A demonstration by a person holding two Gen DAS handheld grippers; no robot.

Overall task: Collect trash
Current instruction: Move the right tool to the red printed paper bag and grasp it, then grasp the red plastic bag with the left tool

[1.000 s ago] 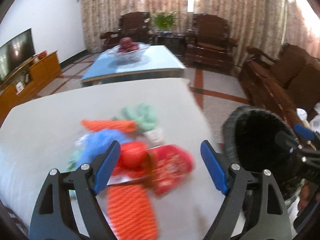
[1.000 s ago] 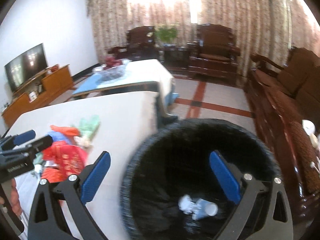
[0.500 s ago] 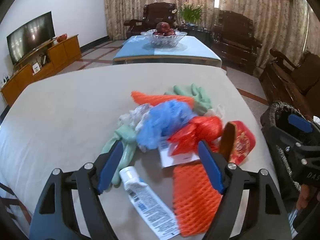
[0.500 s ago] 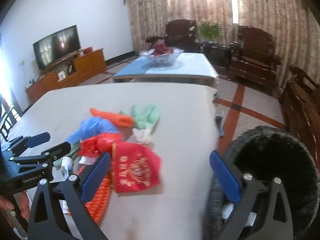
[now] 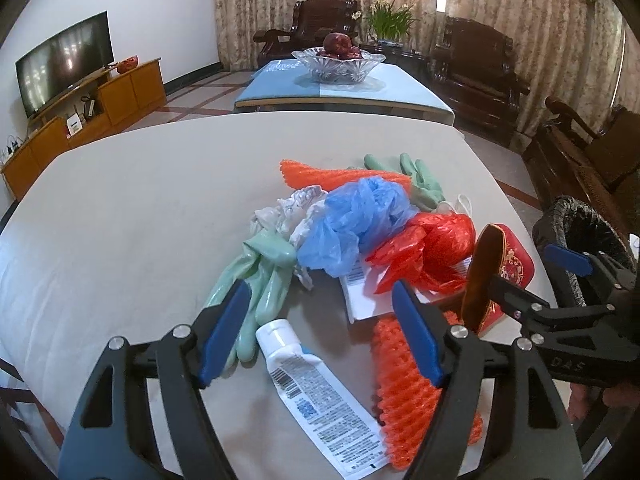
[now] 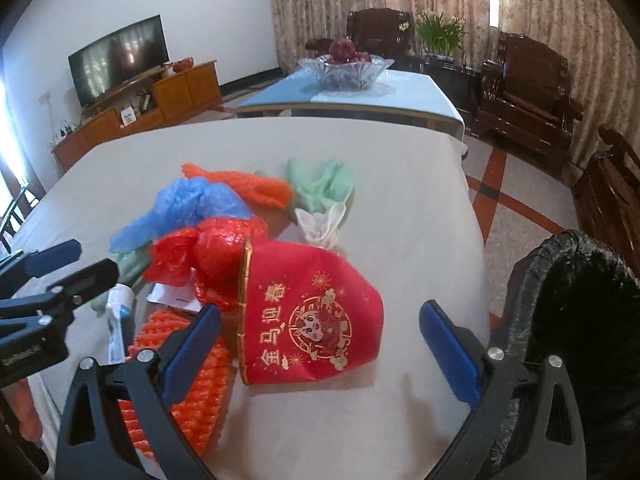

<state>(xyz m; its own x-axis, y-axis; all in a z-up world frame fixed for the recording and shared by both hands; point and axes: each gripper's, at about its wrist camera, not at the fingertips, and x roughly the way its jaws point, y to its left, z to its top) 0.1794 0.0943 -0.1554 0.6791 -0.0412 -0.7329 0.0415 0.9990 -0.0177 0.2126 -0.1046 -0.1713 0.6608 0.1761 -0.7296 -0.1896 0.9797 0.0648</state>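
A pile of trash lies on the white table (image 5: 120, 208): a white tube (image 5: 316, 392), an orange foam net (image 5: 404, 380), a blue plastic bag (image 5: 360, 216), a red plastic bag (image 5: 432, 248), green gloves (image 5: 260, 276) and a red paper cup (image 6: 312, 312) on its side. My left gripper (image 5: 319, 300) hangs over the tube, jaws closing, pads clear of the tube between them. My right gripper (image 6: 320, 320) stands open around the red cup without touching it. A bin with a black liner (image 6: 580, 320) stands off the table's right edge.
Behind the table is a low coffee table (image 5: 352, 92) with a glass fruit bowl (image 5: 338, 64). A TV (image 5: 60, 64) on a wooden cabinet lines the left wall. Dark wooden armchairs (image 5: 476, 64) and a sofa (image 5: 592, 152) stand at the back and right.
The right wrist view swung from looking into the bin to the table, now over the red cup. The left gripper came closer and lower over the pile, its jaws slightly narrower.
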